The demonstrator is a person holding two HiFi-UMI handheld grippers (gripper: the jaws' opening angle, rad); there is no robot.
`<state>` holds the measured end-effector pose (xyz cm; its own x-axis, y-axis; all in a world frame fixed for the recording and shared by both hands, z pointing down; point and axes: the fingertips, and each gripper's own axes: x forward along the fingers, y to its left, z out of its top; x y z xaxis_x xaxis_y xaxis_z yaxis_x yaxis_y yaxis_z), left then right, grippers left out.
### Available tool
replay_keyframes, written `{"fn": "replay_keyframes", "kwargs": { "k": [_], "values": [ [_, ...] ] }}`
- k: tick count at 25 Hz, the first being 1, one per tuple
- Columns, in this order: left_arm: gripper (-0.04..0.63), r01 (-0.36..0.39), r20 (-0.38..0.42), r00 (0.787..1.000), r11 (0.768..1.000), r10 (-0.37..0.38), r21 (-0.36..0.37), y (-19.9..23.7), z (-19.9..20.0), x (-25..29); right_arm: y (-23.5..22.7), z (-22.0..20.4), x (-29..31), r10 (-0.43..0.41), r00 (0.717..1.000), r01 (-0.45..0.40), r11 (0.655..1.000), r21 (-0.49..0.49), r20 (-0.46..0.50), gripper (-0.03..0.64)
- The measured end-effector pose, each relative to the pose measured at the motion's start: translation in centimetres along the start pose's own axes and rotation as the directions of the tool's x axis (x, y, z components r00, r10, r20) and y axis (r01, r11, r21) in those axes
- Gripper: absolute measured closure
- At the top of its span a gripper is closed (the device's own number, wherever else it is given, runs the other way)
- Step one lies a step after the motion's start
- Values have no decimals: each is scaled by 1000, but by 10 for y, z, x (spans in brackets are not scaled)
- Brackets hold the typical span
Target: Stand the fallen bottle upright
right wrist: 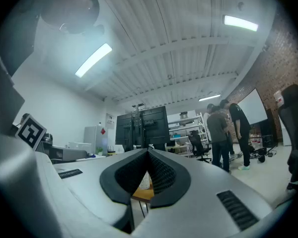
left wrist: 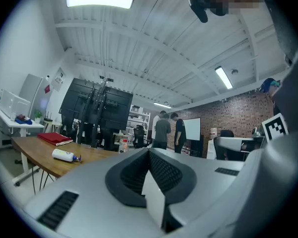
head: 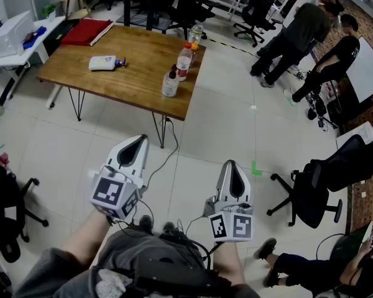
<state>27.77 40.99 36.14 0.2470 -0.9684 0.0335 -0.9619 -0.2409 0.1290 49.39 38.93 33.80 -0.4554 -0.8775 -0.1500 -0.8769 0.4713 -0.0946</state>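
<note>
1. Upper left: the fallen bottle [head: 104, 62] lies on its side on the wooden table [head: 143, 51].
2. Lower left of centre: the left gripper [head: 137, 141] has its jaws pressed together, holding nothing.
3. Upper centre: two upright bottles [head: 184, 61] stand near the table's right edge.
4. Lower centre-right: the right gripper [head: 231, 165] has its jaws together, empty.

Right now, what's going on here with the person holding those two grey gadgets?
A person stands back from the brown wooden table, holding a grey two-jaw gripper in each hand. The left gripper and the right gripper are both shut and empty. On the table, a white plastic bottle with a blue cap lies on its side, and neither gripper is near it. It has not yet been stood upright. A clear red-capped bottle stands near the table's edge.
</note>
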Motion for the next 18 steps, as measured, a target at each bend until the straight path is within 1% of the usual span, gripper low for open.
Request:
{"fn": "replay_keyframes", "kwargs": {
  "k": [4,7,10,14,18],
  "values": [
    [578,12,-12,1000,1000,-12,-7,2,-1,7,-8,2,1,-23,1000,23,1000,-6,-5,609],
    [578,16,-18,1000,1000,-16,-12,7,-3,20,-19,-2,7,-45,999,45,999,3,-14,609],
    [578,22,-18,1000,1000,-22,-15,10,-5,37,-28,-8,19,-49,999,49,999,-2,-15,609],
    [578,30,-14,999,1000,-30,1,15,-7,64,-42,-16,45,-40,999,40,999,9,9,609],
    [578,19,-22,1000,1000,-19,20,18,-6,100,-66,-24,82,-23,1000,23,999,34,14,609]
  ]
}}
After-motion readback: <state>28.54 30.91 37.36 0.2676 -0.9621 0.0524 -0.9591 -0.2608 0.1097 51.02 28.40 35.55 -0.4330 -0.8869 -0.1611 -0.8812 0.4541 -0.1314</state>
